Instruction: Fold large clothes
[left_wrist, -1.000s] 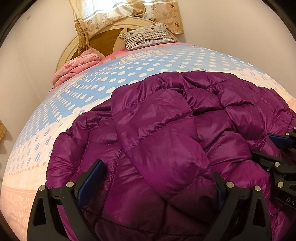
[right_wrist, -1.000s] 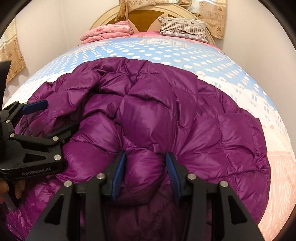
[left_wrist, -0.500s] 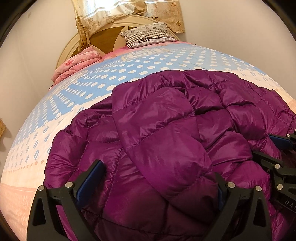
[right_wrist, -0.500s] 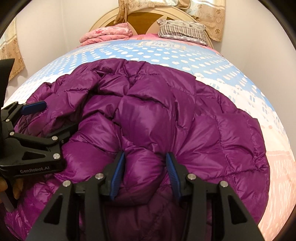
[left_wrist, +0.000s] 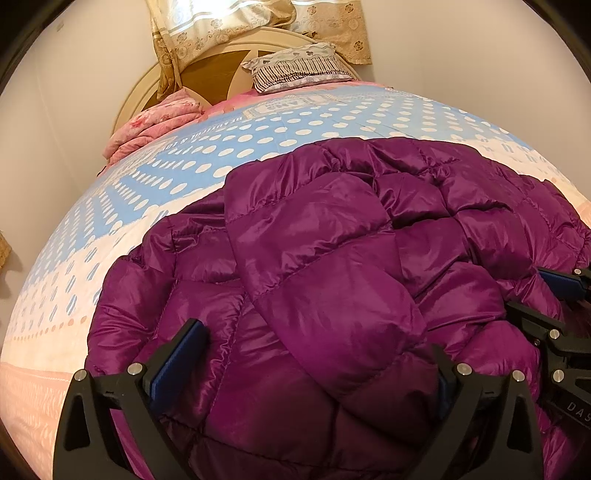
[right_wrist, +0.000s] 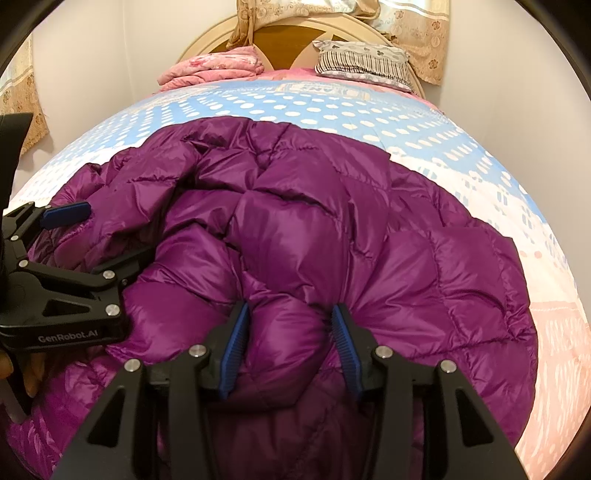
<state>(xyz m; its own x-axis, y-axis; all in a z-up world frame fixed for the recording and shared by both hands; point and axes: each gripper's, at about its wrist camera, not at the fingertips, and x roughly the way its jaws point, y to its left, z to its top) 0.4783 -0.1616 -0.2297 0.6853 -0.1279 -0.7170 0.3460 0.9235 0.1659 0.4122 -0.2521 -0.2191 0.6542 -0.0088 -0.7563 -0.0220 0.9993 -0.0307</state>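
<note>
Jacket: a purple quilted down jacket (left_wrist: 332, 295) lies in a puffy heap across the foot half of the bed (left_wrist: 258, 140), reaching close to the foot edge and nearly to both side edges; its far edge stops short of the middle of the bed.
Fold: a broad padded panel lies doubled over the middle of the heap, seams running across it.
Right gripper: the right gripper (right_wrist: 291, 347) points down at the near part of the jacket with a thick roll of purple padding bulging between its blue pads (right_wrist: 232, 350); both pads press against the roll, so it grips the jacket at a middling width.
Left gripper: the left gripper (left_wrist: 314, 365) stands wide, with the jacket's bulk filling the space between its fingers; its left pad (left_wrist: 177, 354) is bare and apart from the cloth, the right pad is mostly hidden behind the padding.
Gripper positions: both sit side by side at the foot edge, each seen at the margin of the other's view.
Hand: fingers (right_wrist: 26, 373) of the person show under the left gripper's body.
Bedsheet: blue with white dots at the centre, pale and pink bands toward the edges.
Head end: a folded pink blanket (right_wrist: 214, 70) at one corner, a striped pillow (right_wrist: 362, 62) at the other, against a rounded headboard (right_wrist: 291, 40).
Behind: patterned curtains (left_wrist: 207, 33) hang over the headboard.
</note>
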